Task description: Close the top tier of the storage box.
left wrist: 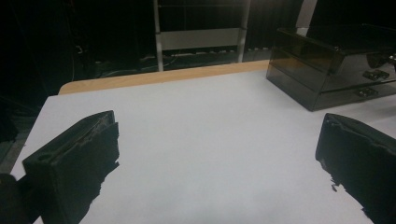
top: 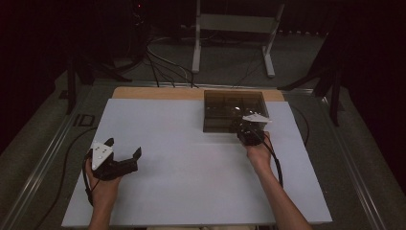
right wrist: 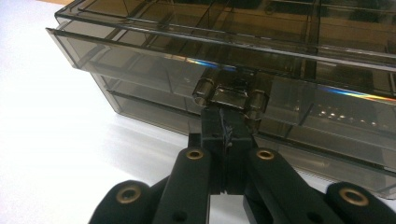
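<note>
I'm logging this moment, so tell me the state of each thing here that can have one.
Smoky plastic drawer box: upright at the far right of the white tabletop.
Top drawer: slid partly out.
Drawer handle: pinched by the right claw.
Right claw: shut on the drawer handle.
Left claw: open, holding nothing, above the tabletop.

From my remote station I count two grippers, left (top: 125,152) and right (right wrist: 225,122), one smoked drawer box (top: 233,110) with two drawers showing, one handle (right wrist: 229,94), one white board (top: 182,163), and one stand (top: 237,24) behind.
</note>
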`<control>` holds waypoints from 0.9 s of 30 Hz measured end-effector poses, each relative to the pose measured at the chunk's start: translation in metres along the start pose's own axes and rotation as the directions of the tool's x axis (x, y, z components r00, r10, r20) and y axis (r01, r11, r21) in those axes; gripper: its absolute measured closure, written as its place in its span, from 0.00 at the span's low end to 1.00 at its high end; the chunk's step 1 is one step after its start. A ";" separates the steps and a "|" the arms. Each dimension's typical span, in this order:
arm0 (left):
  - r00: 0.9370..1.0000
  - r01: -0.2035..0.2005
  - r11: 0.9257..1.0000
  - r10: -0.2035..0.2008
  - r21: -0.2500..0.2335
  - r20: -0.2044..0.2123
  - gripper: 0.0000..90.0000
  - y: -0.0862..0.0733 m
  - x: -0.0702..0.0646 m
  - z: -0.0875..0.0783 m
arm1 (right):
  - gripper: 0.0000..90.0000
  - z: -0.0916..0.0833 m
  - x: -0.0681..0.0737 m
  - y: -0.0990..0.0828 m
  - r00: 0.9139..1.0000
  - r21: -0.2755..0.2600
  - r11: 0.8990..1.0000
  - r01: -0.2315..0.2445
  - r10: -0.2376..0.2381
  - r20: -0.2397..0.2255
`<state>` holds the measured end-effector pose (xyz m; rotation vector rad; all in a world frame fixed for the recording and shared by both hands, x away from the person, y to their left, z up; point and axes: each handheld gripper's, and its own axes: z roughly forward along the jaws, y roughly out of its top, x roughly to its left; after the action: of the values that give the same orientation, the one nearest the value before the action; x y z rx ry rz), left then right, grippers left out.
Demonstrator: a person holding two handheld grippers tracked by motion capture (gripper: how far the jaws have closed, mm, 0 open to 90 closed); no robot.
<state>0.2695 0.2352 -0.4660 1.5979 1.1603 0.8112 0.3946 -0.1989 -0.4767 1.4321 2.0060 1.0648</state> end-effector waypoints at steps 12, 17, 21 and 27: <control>1.000 -0.005 1.000 0.005 0.005 0.002 0.00 -0.001 -0.001 0.001 | 1.00 0.002 -0.002 0.000 1.000 -0.005 1.000 -0.012 0.012 0.005; 1.000 -0.004 1.000 0.004 0.003 0.003 0.00 0.000 -0.001 0.001 | 1.00 0.004 -0.002 0.001 1.000 -0.004 1.000 -0.013 0.013 0.006; 1.000 -0.002 1.000 0.002 0.003 0.002 0.00 0.000 -0.001 0.001 | 1.00 0.006 -0.002 0.002 1.000 -0.003 1.000 -0.017 0.017 0.009; 1.000 -0.004 1.000 0.004 0.004 0.003 0.00 0.000 -0.001 0.001 | 1.00 0.008 -0.002 0.002 1.000 -0.005 1.000 -0.021 0.021 0.012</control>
<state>0.2700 0.2340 -0.4668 1.6044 1.1580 0.8096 0.4024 -0.1981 -0.4800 1.4569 1.9834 1.0667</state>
